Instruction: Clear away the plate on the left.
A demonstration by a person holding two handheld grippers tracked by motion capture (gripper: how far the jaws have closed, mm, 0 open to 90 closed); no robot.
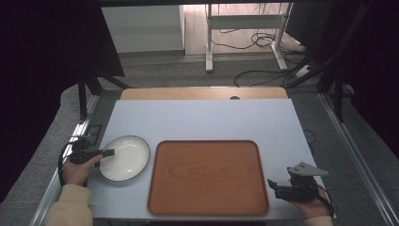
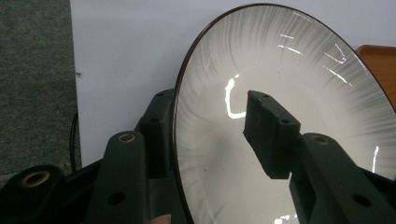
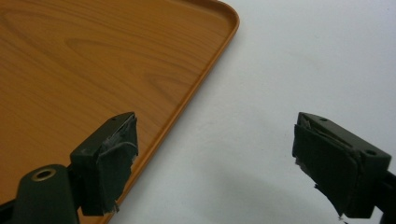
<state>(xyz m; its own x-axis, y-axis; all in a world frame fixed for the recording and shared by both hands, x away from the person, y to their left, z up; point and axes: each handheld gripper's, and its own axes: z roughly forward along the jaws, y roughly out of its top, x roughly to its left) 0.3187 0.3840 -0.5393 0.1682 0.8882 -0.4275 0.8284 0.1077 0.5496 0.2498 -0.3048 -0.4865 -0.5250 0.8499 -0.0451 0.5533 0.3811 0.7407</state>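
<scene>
A white shallow plate (image 1: 124, 157) with a dark rim lies on the white table, left of a brown wooden tray (image 1: 207, 176). My left gripper (image 1: 107, 153) reaches in from the plate's left edge. In the left gripper view the plate (image 2: 289, 70) rim runs between the jaws of the left gripper (image 2: 210, 121). One jaw is outside the rim and the other is over the plate's inside, with a gap to the rim. My right gripper (image 1: 273, 186) rests open on the table by the tray's near right corner. The right gripper (image 3: 212, 154) has nothing between its jaws, beside the tray (image 3: 93, 56).
The white table top (image 1: 202, 117) stretches bare behind the plate and tray, with a wooden strip (image 1: 202, 93) at its far edge. Metal rails run along both sides of the table. Beyond it are a desk frame (image 1: 244, 33) and cables on the floor.
</scene>
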